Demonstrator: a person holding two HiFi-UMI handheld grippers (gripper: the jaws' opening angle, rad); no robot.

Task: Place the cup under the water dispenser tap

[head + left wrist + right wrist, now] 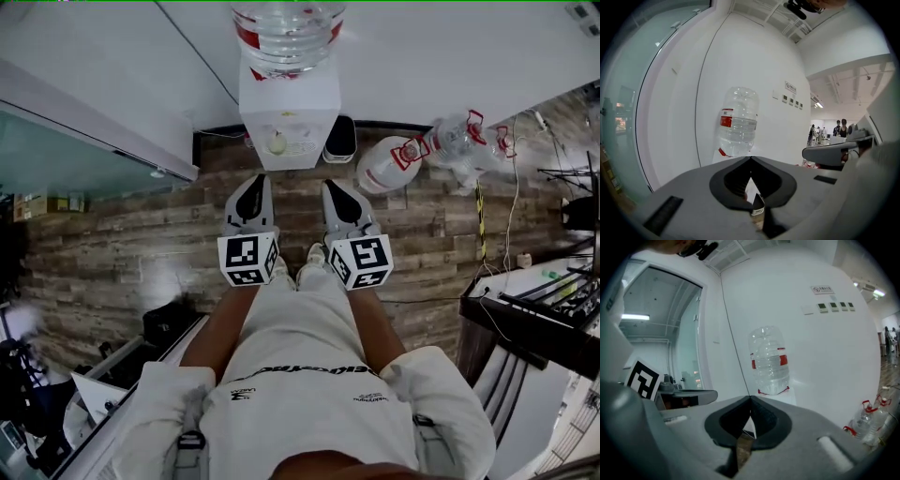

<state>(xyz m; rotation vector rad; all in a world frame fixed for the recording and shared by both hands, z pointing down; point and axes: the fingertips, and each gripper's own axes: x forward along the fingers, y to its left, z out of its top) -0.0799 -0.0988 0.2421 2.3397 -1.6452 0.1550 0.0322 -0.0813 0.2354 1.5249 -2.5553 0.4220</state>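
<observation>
The white water dispenser [289, 103] stands against the wall ahead, with a clear bottle [287, 33] upside down on top. A small pale cup [277, 142] sits in its recess under the taps. Both grippers are held side by side in front of it, apart from it. My left gripper [252, 183] has its jaws together with nothing between them, and so does my right gripper [335, 187]. The left gripper view has its closed tips [750, 159] below the bottle [738, 122]. In the right gripper view the closed tips [750, 398] sit below the bottle [769, 362]; the cup is hidden in both.
Two spare water bottles [389, 164] [459, 141] lie on the wooden floor right of the dispenser, with a black bin [339, 139] beside it. A glass wall [66, 159] runs along the left. A dark table with equipment [534, 319] and cables stands at the right.
</observation>
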